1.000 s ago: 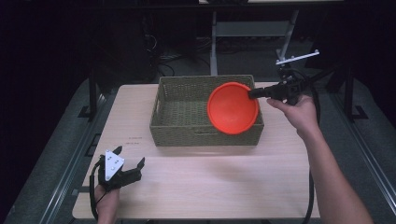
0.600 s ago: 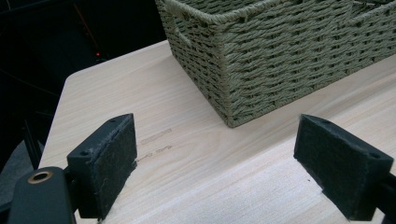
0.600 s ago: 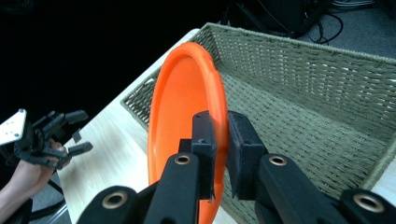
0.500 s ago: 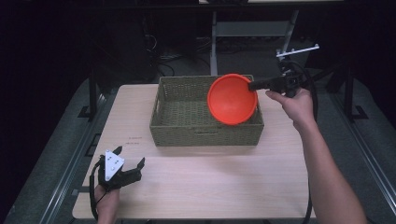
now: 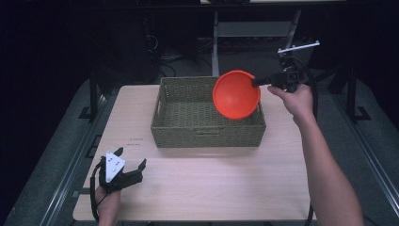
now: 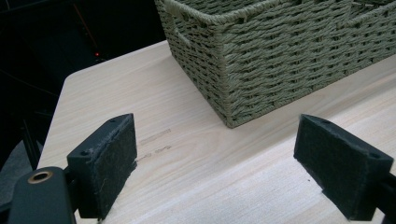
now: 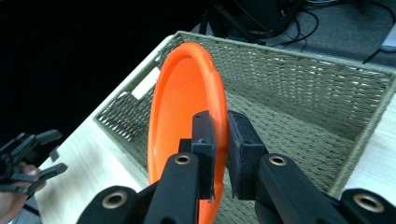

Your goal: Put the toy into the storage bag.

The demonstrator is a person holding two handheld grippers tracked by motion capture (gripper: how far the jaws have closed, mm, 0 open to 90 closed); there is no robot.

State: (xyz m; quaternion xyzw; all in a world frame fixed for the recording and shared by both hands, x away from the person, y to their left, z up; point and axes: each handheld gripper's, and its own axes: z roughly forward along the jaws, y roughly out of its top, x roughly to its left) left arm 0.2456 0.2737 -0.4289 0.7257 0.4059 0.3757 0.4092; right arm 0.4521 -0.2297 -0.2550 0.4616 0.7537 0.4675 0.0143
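Observation:
An orange bowl hangs tilted over the right half of the woven basket, its hollow facing the camera in the high view. My right gripper is shut on the bowl's rim; in the right gripper view both pads pinch the orange bowl's edge above the basket. My left gripper rests open at the table's front left corner, nothing between its fingers. The basket's corner stands ahead of the left gripper.
The light wooden table stretches bare in front of the basket. Dark floor, cables and a metal stand lie behind the table. In the right gripper view the left gripper is small at the lower left.
My right gripper has lifted the orange bowl higher and slightly back over the basket's right side. The left gripper has not moved.

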